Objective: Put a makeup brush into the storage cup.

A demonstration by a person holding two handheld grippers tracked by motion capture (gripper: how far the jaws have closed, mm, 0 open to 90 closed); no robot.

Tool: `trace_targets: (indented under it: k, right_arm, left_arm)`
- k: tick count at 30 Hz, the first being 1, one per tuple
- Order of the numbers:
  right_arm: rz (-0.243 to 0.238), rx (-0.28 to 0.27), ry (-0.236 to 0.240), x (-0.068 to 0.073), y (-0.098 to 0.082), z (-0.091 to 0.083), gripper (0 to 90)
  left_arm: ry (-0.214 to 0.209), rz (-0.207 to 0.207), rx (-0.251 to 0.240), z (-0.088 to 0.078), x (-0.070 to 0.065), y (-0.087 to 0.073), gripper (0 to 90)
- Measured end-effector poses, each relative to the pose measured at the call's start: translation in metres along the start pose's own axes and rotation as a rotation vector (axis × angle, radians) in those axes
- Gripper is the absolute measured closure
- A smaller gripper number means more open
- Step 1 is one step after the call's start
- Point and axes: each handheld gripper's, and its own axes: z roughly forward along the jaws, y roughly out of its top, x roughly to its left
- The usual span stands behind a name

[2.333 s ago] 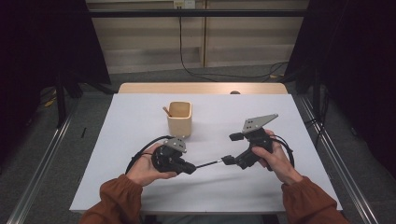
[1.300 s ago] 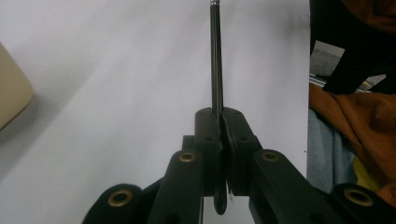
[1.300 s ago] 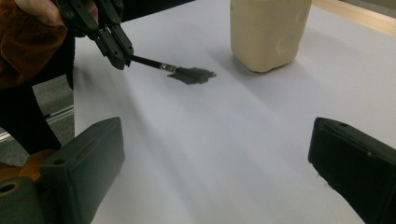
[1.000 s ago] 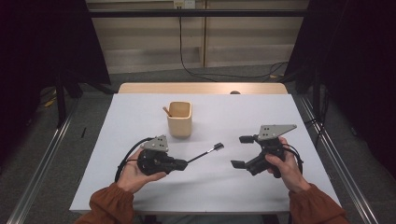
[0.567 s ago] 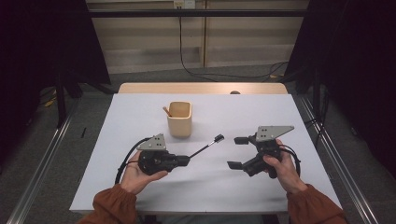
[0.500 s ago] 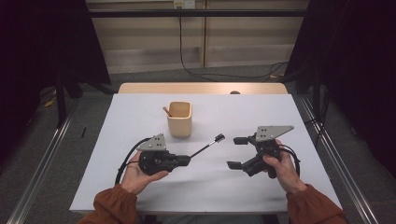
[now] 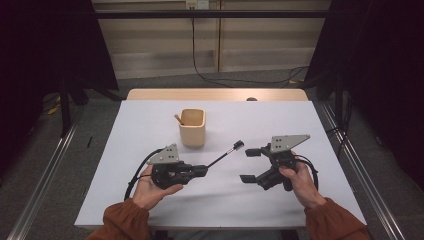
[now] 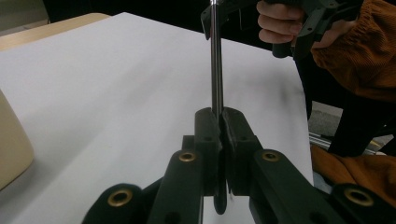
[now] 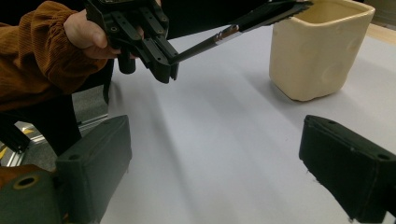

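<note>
My left gripper (image 7: 202, 171) is shut on the end of a thin black tool (image 7: 223, 157) with a metal collar. The tool slants up to the right, its tip in the air near the beige cup (image 7: 192, 129). In the left gripper view the pads (image 8: 208, 128) pinch the tool's shaft (image 8: 215, 56). My right gripper (image 7: 248, 165) stands open just right of the tool's tip; its jaws have just been closing a little, with nothing between them. The right gripper view looks past my right gripper (image 9: 215, 154) to the left gripper (image 9: 166, 60), the tool (image 9: 219, 36) and the cup (image 9: 322, 46).
A wooden stick (image 7: 178, 119) leans inside the cup. The white table (image 7: 150, 125) has a wooden strip along its far edge. Each gripper trails a black cable. The cup's side (image 8: 9, 144) is at the left edge of the left gripper view.
Earlier both grippers met on the tool at the table's middle. The right gripper has let go and drawn off to the right; the left has swung the tool's tip up toward the cup.
</note>
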Motion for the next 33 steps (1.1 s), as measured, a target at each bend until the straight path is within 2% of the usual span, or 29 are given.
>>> trace_targets:
  k: [4, 13, 19, 21, 22, 25, 27, 33]
  right_arm:
    - [0.020, -0.006, 0.016, 0.000, 0.001, 0.000, 8.6]
    - [0.016, -0.026, 0.032, 0.003, 0.005, 0.001, 8.2]
    - [0.013, -0.024, 0.012, 0.004, 0.006, 0.004, 11.1]
    - [0.009, -0.039, 0.003, 0.003, 0.007, 0.005, 17.3]
    - [0.002, -0.043, 0.014, 0.003, 0.008, 0.005, 23.0]
    - [-0.014, -0.059, 0.015, 0.004, 0.009, 0.008, 27.9]
    - [-0.013, -0.059, 0.031, 0.004, 0.010, 0.010, 35.8]
    - [0.000, -0.079, 0.064, 0.001, 0.013, 0.015, 51.1]
  left_arm:
    - [-0.004, -0.006, -0.008, 0.000, 0.000, 0.000, 85.6]
    - [-0.005, 0.001, -0.004, 0.001, -0.001, 0.000, 85.6]
    - [-0.009, -0.002, -0.014, 0.002, -0.002, 0.002, 85.7]
    - [-0.008, 0.000, -0.012, 0.003, -0.002, 0.003, 85.7]
    - [-0.011, 0.001, -0.017, 0.003, -0.002, 0.003, 85.6]
    - [-0.014, 0.008, -0.016, 0.004, -0.003, 0.004, 85.6]
    - [-0.013, 0.011, -0.017, 0.004, -0.004, 0.004, 85.6]
    - [-0.014, 0.020, -0.009, 0.006, -0.005, 0.004, 85.7]
